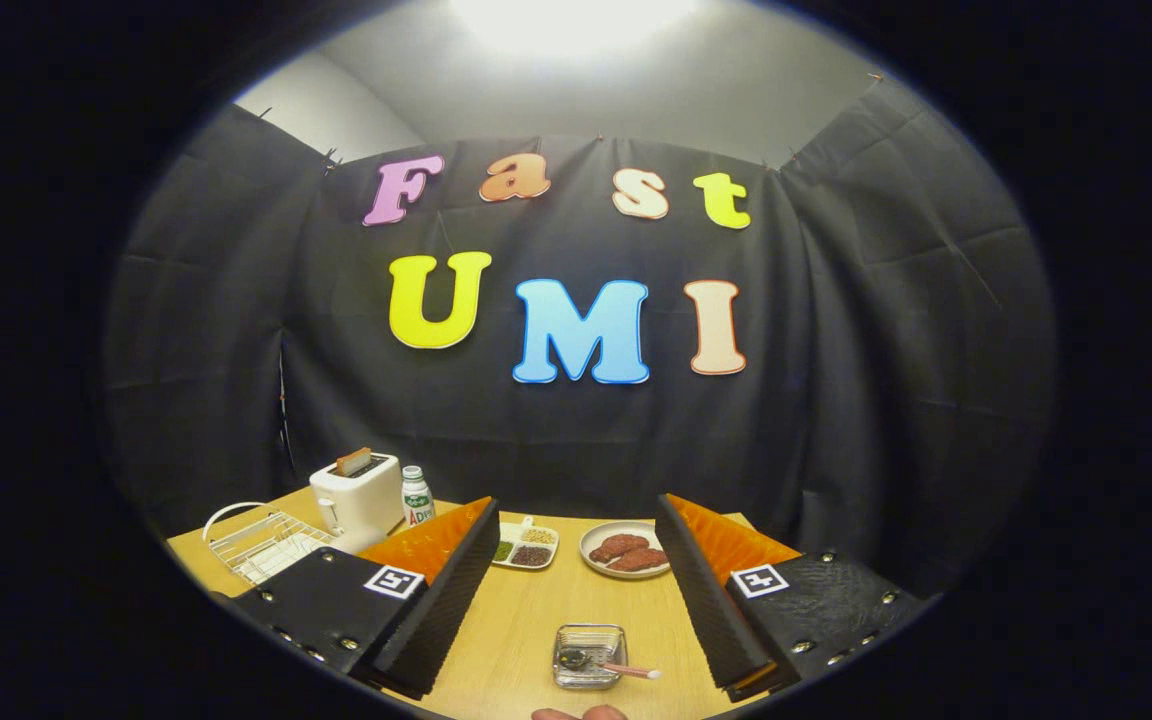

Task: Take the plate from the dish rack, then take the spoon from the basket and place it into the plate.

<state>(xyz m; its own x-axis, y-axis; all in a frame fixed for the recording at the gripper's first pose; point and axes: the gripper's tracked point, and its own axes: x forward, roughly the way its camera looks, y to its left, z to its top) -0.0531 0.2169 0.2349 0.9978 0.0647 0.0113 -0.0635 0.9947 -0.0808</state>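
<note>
The tool (576, 600) hangs with fingers spread apart and empty; at lower centre, between them, a basket (589, 657) on the counter (526, 620) holds the spoon (608, 666).

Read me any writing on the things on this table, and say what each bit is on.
Bottle: a printed label, too small and blurred to read.
Gripper: a square black-and-white marker on each finger, a pattern with no words; the fingers are open, with the basket between them.
Toaster, dish rack: no text visible.
</note>
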